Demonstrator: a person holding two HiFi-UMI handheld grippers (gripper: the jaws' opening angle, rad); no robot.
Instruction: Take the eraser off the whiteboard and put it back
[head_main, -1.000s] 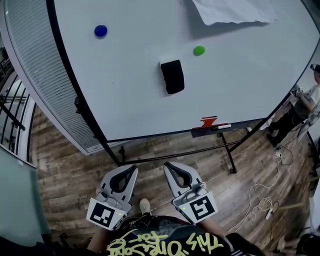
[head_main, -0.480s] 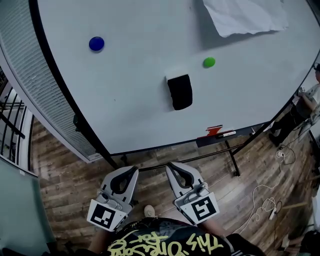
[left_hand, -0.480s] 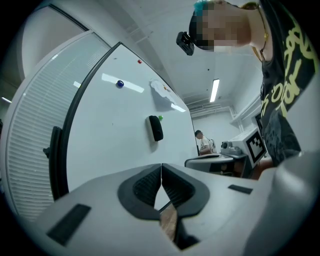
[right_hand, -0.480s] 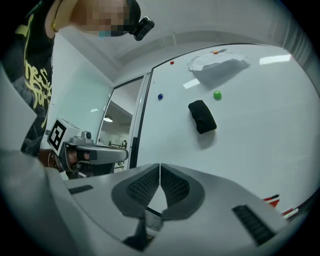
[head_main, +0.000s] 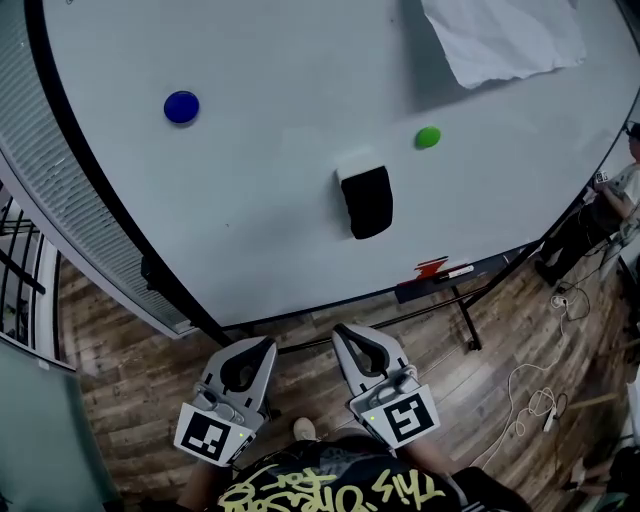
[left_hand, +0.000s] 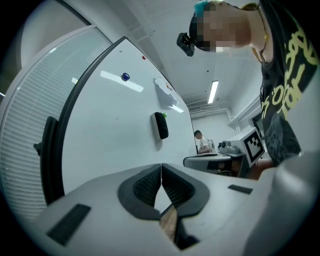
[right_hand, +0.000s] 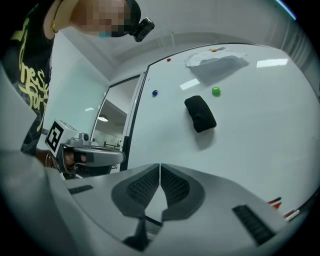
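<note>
Eraser (head_main: 367, 201) clings to the whiteboard (head_main: 250, 230), well ahead of both tongs and slightly right of them — not yet touched. The left tongs (head_main: 262, 346) are pressed together on nothing, and the right tongs (head_main: 346, 333) beside them the same — tips closed, empty. By my reading the whole job remains: reach, pinch, lift off, put back.
</note>
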